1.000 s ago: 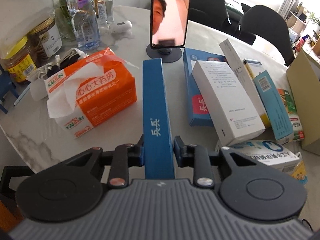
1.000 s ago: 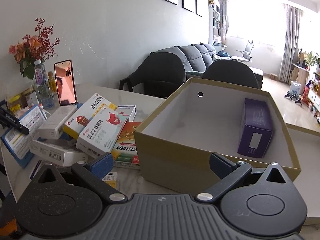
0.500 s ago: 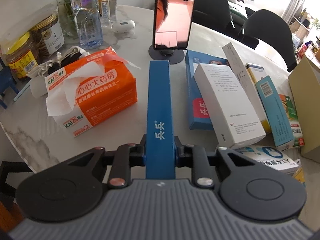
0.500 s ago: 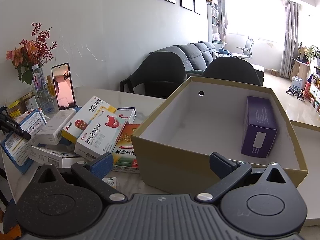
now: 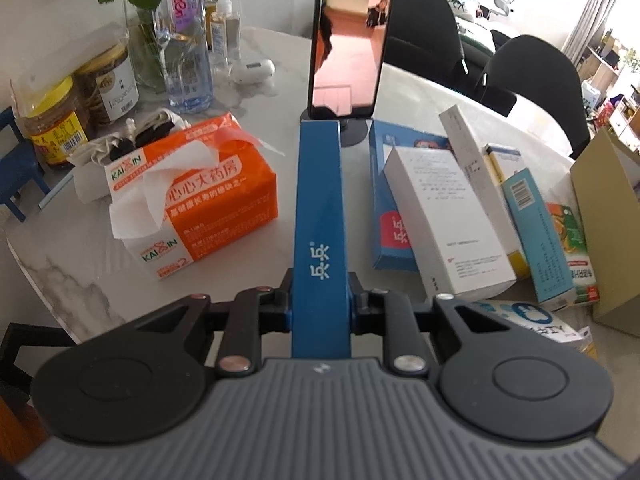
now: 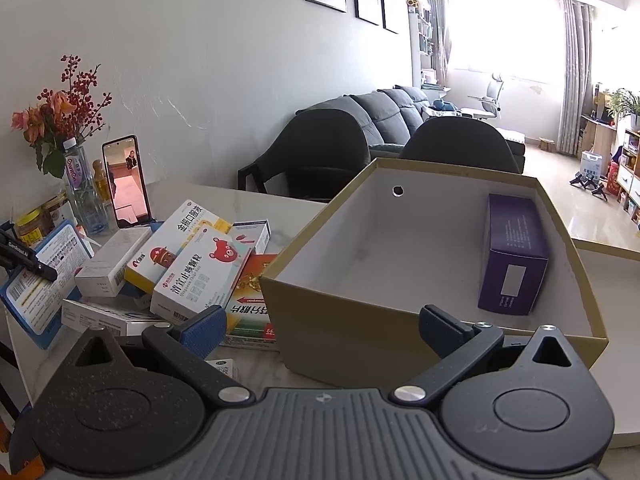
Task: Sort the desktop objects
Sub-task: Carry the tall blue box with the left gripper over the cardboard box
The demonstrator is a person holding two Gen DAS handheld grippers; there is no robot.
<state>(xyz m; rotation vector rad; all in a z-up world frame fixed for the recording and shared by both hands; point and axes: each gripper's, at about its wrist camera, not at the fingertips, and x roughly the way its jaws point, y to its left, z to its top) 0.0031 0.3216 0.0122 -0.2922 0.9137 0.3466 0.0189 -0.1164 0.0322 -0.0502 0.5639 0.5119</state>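
Item: long flat blue cardboard box with white lettering [image 5: 320, 216], clamped on its narrow sides by the left gripper [image 5: 320, 300], fingers closed on its near end, far end raised above the white marble counter [image 5: 72, 264].

Destination, likely: open tan cardboard box [image 6: 344, 320], holding one purple carton [image 6: 514, 256].

Right gripper [image 6: 320, 324]: fingers wide apart, empty.

Handling: keep the box level, clear the heap of medicine boxes [image 6: 192, 264], and lower it flat.

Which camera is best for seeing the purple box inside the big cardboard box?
The right wrist view. It looks down into the open cardboard box, so the purple box shows whole, standing by the right-hand wall. The left wrist view catches only an outside corner of the cardboard box at its right edge; the purple box is hidden there.
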